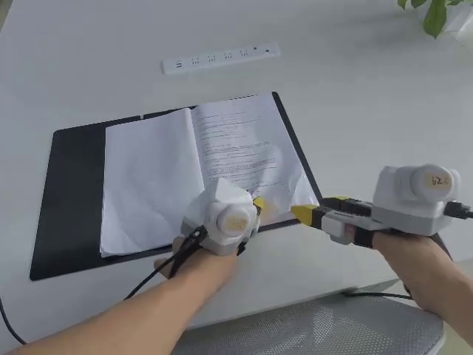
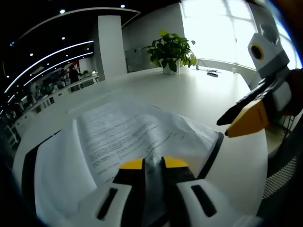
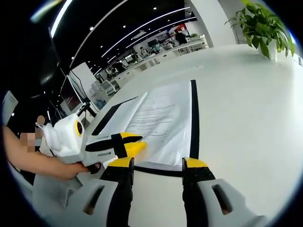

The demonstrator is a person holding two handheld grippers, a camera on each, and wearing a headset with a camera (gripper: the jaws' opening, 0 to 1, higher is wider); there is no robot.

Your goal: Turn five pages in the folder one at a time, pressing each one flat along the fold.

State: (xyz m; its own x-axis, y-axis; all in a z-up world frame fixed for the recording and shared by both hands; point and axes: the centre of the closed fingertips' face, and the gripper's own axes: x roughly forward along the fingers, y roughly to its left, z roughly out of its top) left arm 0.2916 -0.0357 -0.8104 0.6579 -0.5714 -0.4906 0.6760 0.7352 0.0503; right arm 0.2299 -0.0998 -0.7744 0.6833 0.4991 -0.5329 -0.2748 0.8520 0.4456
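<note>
White page (image 1: 244, 144) of the open folder (image 1: 74, 185) is lying ahead of the left tongs (image 2: 154, 164), which are pinching its near edge; right tongs (image 3: 158, 163) are hovering apart just beside, over the table (image 1: 355, 96).

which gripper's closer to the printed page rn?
Left. The left gripper is shut on the printed page at its bottom edge; the right gripper hangs open off the folder corner, over the table.
</note>
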